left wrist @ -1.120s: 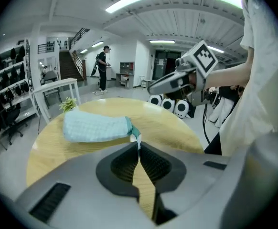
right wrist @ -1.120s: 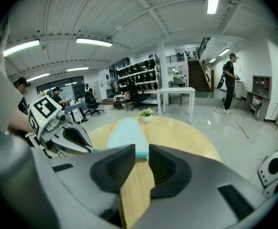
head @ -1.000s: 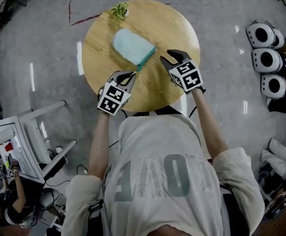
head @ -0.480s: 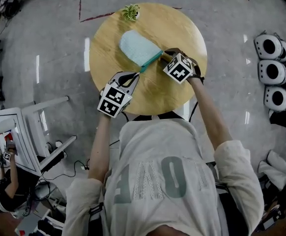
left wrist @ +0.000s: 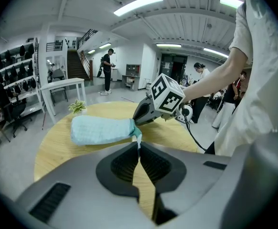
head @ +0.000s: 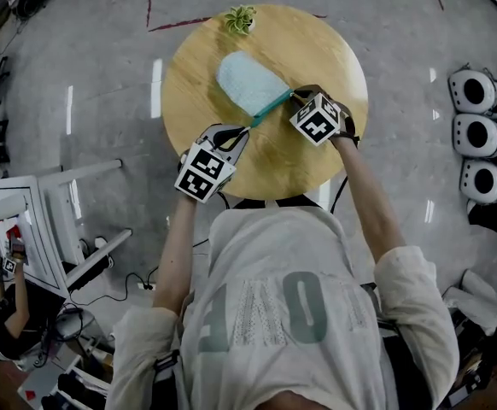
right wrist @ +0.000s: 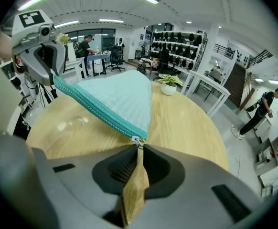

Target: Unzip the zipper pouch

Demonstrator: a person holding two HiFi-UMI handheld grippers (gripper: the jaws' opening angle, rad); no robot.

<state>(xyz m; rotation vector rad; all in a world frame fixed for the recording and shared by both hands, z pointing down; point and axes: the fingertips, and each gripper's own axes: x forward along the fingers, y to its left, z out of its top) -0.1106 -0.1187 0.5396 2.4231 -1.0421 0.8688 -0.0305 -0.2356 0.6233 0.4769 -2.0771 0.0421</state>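
Upper-centre on the round counter (head: 317,156), the zipper pouch (head: 242,82) is held lengthwise between the left hand-held gripper (head: 243,130), clamped on its corner, and the right hand-held gripper (head: 296,97), just closed onto the zipper pull (right wrist: 138,140).

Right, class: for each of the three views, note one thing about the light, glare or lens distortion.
Head view: dim and greyish, with white glare streaks on the glossy floor. Left gripper view: a fisheye circle with black corners, ceiling strip lights blown out, the round table bowed. Right gripper view: the same fisheye bending; the pouch is sharp, and a soft sheen lies on the tabletop.
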